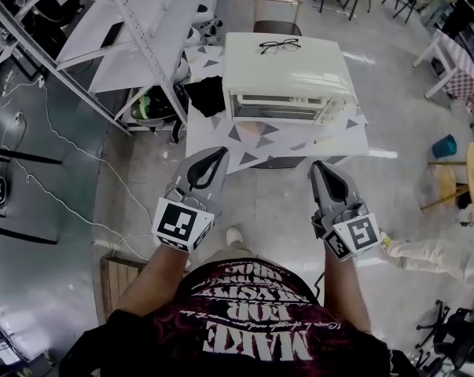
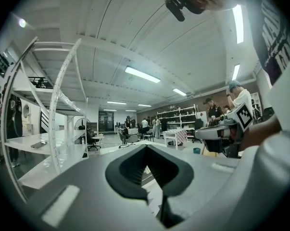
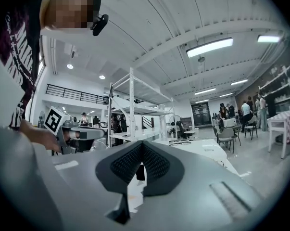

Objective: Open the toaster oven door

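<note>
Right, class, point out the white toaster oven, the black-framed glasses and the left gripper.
white box-shaped toaster oven [image 1: 288, 73]: head view, its flat top.
black-framed glasses [image 1: 281, 45]: head view, the bridge between lenses.
left gripper [image 1: 218, 153]: head view, between its fingertips.

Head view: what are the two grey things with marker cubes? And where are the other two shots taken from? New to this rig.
There is no robot here. A person holds a two-jaw gripper in each hand: the left gripper and the right gripper. The marker cubes are part of the grippers. The head view comes from a camera on the person's head, looking steeply down. The other two shots come from wide-angle cameras that ride on each gripper and look along its jaws. Both pairs of jaws are together, with nothing between them. Ahead, a white toaster oven stands on a table with a triangle-patterned top. A pair of glasses lies on the oven. Neither gripper touches the oven.
</note>
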